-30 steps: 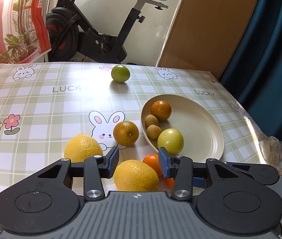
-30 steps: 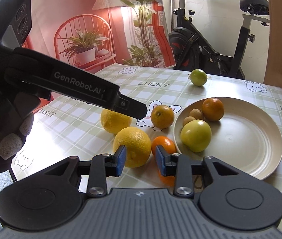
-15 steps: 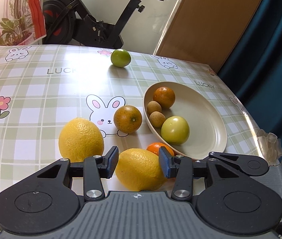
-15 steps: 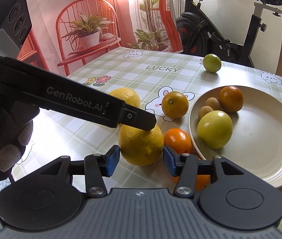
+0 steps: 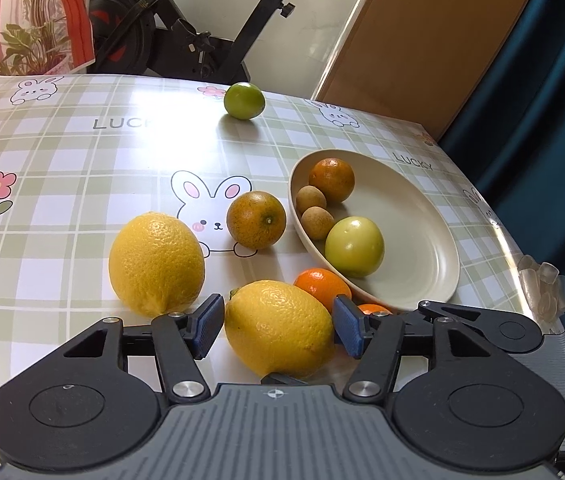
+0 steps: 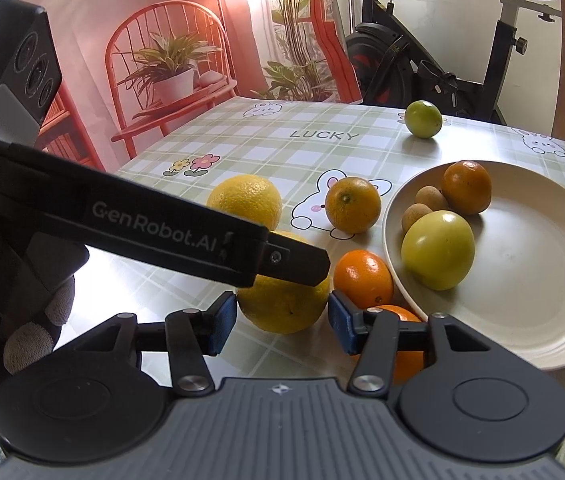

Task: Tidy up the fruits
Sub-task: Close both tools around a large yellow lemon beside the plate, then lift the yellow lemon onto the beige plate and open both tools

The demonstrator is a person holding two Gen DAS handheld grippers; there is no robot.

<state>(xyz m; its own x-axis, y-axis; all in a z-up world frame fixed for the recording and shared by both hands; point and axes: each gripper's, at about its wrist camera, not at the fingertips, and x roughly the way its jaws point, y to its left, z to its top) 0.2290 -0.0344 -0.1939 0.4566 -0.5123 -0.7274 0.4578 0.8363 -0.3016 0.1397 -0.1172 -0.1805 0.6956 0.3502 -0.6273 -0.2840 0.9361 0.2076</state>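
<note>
A near lemon (image 5: 278, 326) lies on the checked tablecloth between the open fingers of my left gripper (image 5: 278, 326); the blue pads stand just beside it. In the right wrist view the same lemon (image 6: 282, 304) sits just ahead of my open right gripper (image 6: 282, 322), with the left gripper's arm (image 6: 162, 228) crossing above it. A second lemon (image 5: 156, 264), a greenish orange (image 5: 256, 220) and two small tangerines (image 5: 322, 286) lie on the cloth. The cream plate (image 5: 422, 236) holds an orange (image 5: 331, 179), two small brown fruits (image 5: 316, 222) and a green apple (image 5: 354, 246).
A green lime (image 5: 243, 100) sits alone at the table's far side. An exercise bike (image 5: 202, 32) stands behind the table, a cardboard panel (image 5: 422, 40) and dark curtain to the right. A crumpled clear wrapper (image 5: 542, 288) lies at the right table edge.
Both grippers moved forward and lower toward the near lemon. The left fingers now stand on both sides of it, and the right gripper's opening has widened.
</note>
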